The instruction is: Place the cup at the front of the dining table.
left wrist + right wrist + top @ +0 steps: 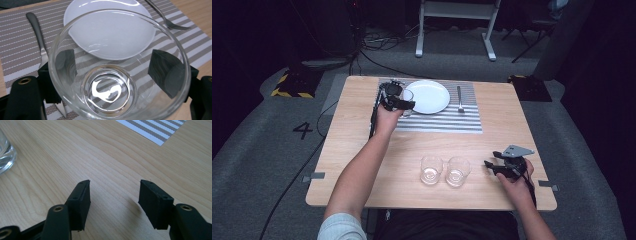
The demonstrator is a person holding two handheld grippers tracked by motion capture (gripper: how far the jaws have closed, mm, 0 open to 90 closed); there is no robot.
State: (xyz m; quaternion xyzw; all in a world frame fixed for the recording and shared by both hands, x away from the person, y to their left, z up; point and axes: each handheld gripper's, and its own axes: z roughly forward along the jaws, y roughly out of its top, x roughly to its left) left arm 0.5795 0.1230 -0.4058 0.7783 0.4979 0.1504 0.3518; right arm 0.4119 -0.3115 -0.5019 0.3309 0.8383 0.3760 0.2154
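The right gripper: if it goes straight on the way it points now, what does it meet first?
Probably bare table; the right gripper is open, with the striped placemat farther ahead. Depth is unclear.

- A large dark number "4" (302, 130) was marked on the grey floor (272, 150), to the left of the wooden table (362, 165).
- I could read no other text, label or brand on the things on the table.
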